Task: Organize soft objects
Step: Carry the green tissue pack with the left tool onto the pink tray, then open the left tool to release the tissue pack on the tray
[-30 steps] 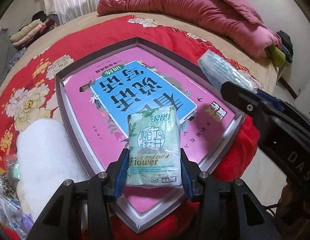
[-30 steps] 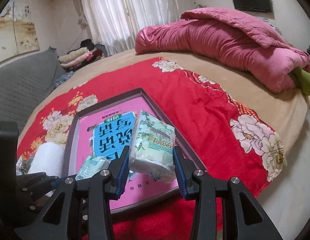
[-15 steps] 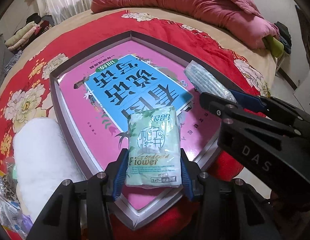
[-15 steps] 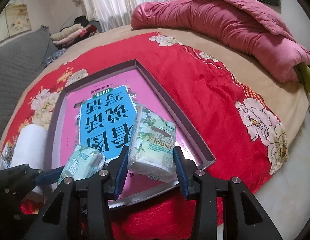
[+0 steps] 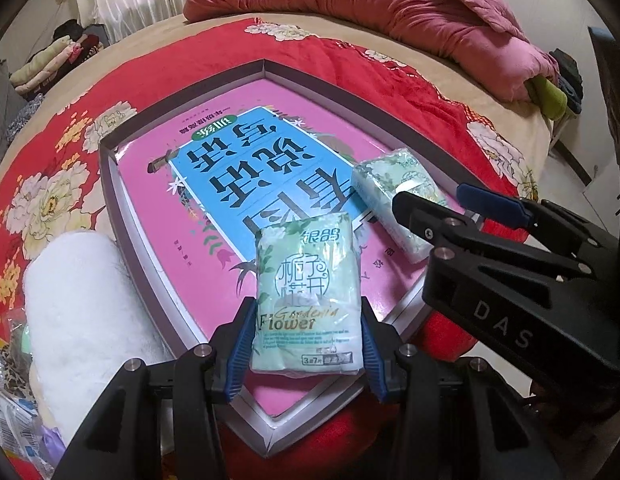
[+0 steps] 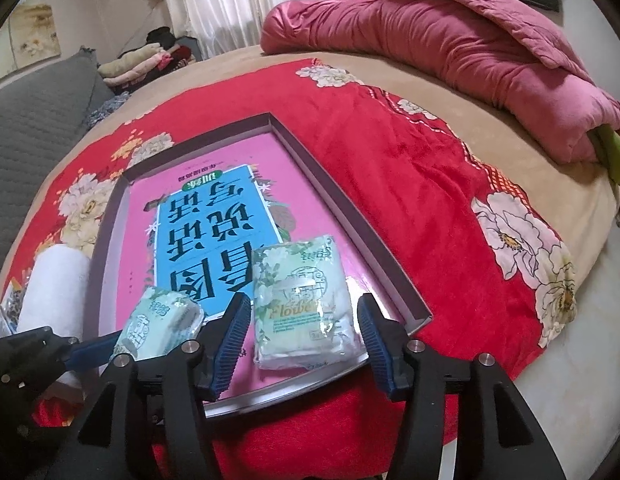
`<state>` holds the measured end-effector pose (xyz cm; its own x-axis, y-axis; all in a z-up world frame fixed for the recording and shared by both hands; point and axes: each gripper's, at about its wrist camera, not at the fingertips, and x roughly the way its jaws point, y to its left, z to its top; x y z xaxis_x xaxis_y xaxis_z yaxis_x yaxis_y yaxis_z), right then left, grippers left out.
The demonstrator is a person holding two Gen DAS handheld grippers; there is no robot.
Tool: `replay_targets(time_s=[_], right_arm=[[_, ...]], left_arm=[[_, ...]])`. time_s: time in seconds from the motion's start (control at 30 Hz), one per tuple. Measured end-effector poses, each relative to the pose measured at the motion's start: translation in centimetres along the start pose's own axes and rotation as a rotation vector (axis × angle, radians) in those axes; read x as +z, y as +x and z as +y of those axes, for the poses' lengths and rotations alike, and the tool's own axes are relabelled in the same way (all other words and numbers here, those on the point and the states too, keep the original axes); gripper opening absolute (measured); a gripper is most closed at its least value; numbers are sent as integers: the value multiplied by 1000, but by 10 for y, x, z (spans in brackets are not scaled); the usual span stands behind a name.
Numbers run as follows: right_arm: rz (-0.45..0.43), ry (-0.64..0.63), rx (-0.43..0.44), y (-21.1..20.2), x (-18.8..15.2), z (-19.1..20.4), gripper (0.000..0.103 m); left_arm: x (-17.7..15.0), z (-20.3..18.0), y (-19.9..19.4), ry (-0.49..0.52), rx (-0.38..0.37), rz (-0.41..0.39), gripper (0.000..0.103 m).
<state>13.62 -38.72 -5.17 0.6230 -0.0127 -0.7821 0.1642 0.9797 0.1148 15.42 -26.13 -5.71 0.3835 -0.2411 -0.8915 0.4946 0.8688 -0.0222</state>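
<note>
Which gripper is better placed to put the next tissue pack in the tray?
Left. The left gripper holds a tissue pack above the tray; the right gripper is open, its pack lying inside.

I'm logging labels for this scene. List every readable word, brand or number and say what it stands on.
"Gardenia Flower": left tissue pack, held in the left tool.
"3", "7": strip at that pack's bottom edge; other print there too small.
"Flowe...", partly legible: right tissue pack, lying in the pink box lid between the open right tool fingers.
"DAS": right tool's body.
Large Chinese characters on the box lid's blue panel: upside down, not transcribed.
</note>
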Motion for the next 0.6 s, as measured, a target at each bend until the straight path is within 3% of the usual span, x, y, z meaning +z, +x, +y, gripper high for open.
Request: replay_targets(time_s=[0.27, 0.6], right_arm=[[15, -25, -28, 3, 1, 5, 61], [-48, 10, -108, -9, 0, -10, 62]], left_arm=[[0, 0, -1, -2, -13, -4, 50], [-1, 5, -11, -41, -76, -21, 53]])
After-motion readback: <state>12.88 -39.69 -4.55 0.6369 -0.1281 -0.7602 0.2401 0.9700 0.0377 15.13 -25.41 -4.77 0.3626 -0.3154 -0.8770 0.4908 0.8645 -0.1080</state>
